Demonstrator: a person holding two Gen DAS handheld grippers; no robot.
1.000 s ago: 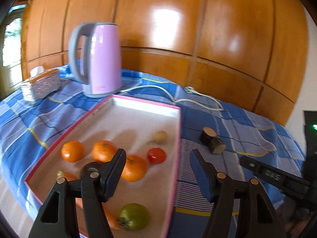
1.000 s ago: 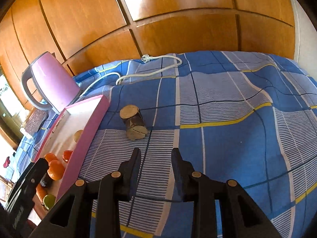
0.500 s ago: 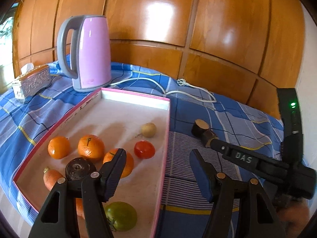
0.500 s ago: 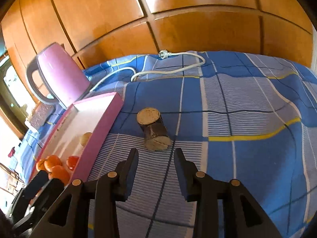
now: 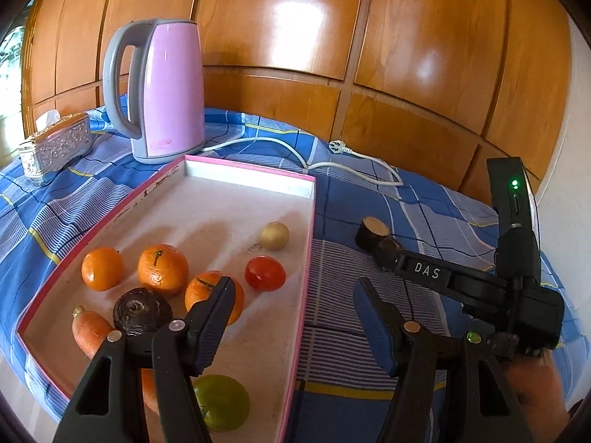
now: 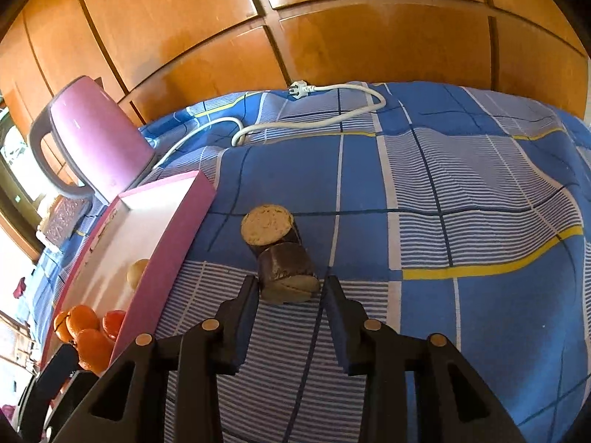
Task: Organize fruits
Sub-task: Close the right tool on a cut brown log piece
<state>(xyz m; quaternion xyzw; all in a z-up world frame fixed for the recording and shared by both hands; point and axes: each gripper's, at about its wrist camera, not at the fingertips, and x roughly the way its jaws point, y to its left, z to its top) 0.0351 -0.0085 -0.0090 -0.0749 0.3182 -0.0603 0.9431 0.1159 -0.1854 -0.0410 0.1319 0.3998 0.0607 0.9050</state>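
Right gripper (image 6: 290,288) sits low over the blue checked cloth (image 6: 461,192), jaws apart w/ a moderate gap, one finger each side of the near end of the dark cut pieces (image 6: 286,271). Fingertips (image 6: 248,291) look just beside the near piece; can't tell if touching. Nothing clamped. Two pieces lie end to end on the cloth: far one shows a pale round cut face up, near one has its pale cut face toward the camera w/ a crack across. Both are just right of the pink tray (image 6: 166,243), outside it.

Left gripper (image 5: 295,295) hangs over the tray's (image 5: 308,243) near right part, jaws wide, holding nothing. Left finger is above the tray floor, right finger over the cloth (image 5: 369,184) beyond the rim.

In the tray, left-wrist view: three oranges (image 5: 162,267) grouped near the left-middle, a red tomato (image 5: 265,273) to their right, a small pale round fruit (image 5: 274,235) behind it, a dark round fruit (image 5: 142,312) in front of the oranges, a carrot (image 5: 90,328) at the near left, a green tomato (image 5: 221,402) at the near edge, partly behind the left finger.

Behind the tray: pink kettle (image 5: 162,88) w/ grey handle, its white cord (image 5: 332,162) trailing across the cloth to a loose plug. Silver tissue box (image 5: 55,146) at far left. Wood panel wall (image 5: 369,37) behind everything.
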